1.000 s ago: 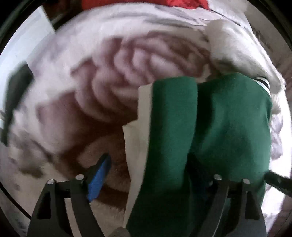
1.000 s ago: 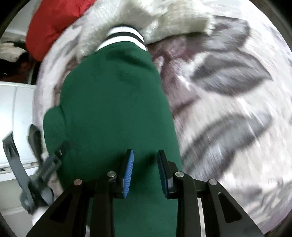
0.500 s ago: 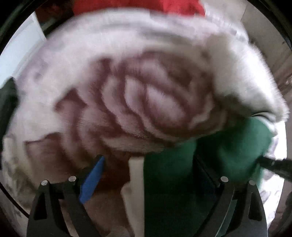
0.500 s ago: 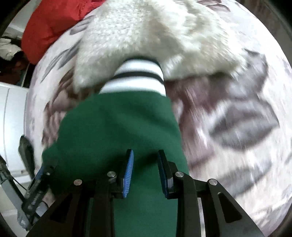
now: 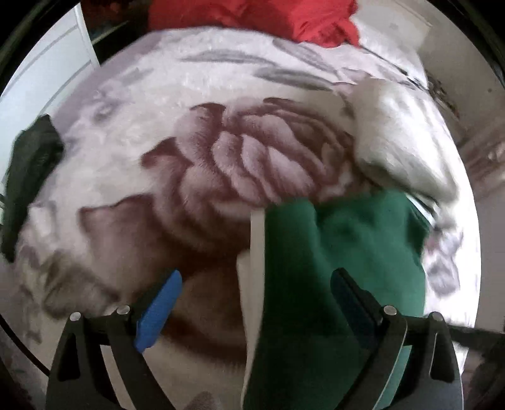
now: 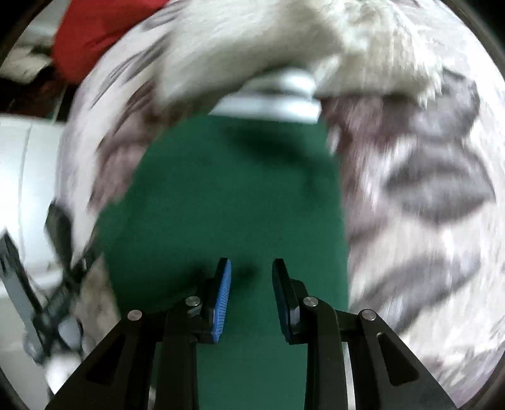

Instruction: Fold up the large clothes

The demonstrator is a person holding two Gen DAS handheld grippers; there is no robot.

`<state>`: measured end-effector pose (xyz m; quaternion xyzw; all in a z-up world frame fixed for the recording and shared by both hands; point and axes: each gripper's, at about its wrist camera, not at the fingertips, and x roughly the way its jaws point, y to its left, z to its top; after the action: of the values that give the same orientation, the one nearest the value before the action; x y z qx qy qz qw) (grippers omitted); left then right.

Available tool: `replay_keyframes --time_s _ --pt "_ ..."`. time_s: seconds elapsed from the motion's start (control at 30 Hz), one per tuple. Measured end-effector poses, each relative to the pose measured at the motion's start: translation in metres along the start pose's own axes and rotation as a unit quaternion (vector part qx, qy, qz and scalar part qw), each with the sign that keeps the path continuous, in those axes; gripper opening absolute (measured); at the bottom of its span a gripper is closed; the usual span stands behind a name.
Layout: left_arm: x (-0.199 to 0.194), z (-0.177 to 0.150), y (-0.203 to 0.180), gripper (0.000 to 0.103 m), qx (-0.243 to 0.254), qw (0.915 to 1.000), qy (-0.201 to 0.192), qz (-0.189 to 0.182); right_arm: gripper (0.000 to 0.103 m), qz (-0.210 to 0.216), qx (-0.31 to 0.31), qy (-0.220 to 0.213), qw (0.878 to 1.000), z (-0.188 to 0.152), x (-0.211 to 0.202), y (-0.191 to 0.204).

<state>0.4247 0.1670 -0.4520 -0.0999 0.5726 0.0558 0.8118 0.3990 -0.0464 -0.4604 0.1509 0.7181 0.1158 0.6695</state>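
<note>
Floral blanket [image 5: 195, 151] lies bare across its middle and left part in the left wrist view: open room for a gripper there. Green garment [image 5: 341, 258] covers the near right part. Cream fluffy garment [image 5: 401, 148] is bunched at the right edge, touching the green one's striped cuff [image 6: 271, 97]. Red cloth [image 5: 252, 15] heaps along the far edge. Dark cloth [image 5: 28, 170] sits at the left edge. Right of the green garment, bare blanket [image 6: 426, 205] is open.

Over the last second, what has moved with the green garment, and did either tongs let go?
The green garment has been drawn toward the cameras, its striped cuff sliding up to the white fluffy garment. No release is visible: the left tongs stay wide around the fabric, the right tongs narrowly apart over it. The floral blanket stayed put.
</note>
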Motion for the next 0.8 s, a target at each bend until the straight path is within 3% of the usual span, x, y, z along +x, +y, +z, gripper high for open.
replay_keyframes --time_s 0.1,0.13,0.23,0.3,0.4,0.5,0.6,0.7,0.73,0.8 --pt "0.01 -0.035 -0.009 0.098 0.036 0.9984 0.028 0.032 0.029 -0.035 -0.044 0.066 0.996 -0.044 0.043 0.018" --pt "0.031 -0.051 -0.006 0.098 0.038 0.9975 0.046 0.037 0.029 -0.047 -0.049 0.061 0.996 -0.047 0.052 0.021" --pt "0.063 -0.062 0.011 0.103 -0.012 0.9984 0.053 -0.012 0.029 -0.075 -0.055 0.063 0.994 -0.041 0.082 0.024" --pt "0.057 -0.058 0.02 0.103 -0.04 0.997 0.056 -0.033 0.029 -0.07 -0.043 0.073 0.994 -0.034 0.076 0.026" --pt "0.02 -0.063 0.016 0.101 -0.038 0.9988 0.029 -0.008 0.03 -0.041 -0.035 0.046 0.997 -0.037 0.042 0.023" --pt "-0.026 -0.093 0.013 0.101 -0.033 0.9992 0.017 0.013 0.041 -0.008 0.004 0.035 0.999 -0.084 0.011 0.002" --pt "-0.065 -0.147 0.011 0.101 -0.015 0.999 0.012 0.04 0.043 0.018 0.049 0.045 0.998 -0.158 -0.002 -0.022" --pt "-0.074 -0.206 0.025 0.101 -0.006 0.9947 0.06 0.083 0.051 0.017 0.084 0.061 0.994 -0.23 0.009 -0.058" --pt "-0.073 -0.219 0.03 0.101 -0.013 0.9937 0.073 0.084 0.058 0.012 0.093 0.068 0.993 -0.255 0.015 -0.068" --pt "-0.072 -0.258 0.046 0.101 -0.038 0.9892 0.115 0.083 0.06 0.011 0.113 0.081 0.99 -0.292 0.021 -0.083"
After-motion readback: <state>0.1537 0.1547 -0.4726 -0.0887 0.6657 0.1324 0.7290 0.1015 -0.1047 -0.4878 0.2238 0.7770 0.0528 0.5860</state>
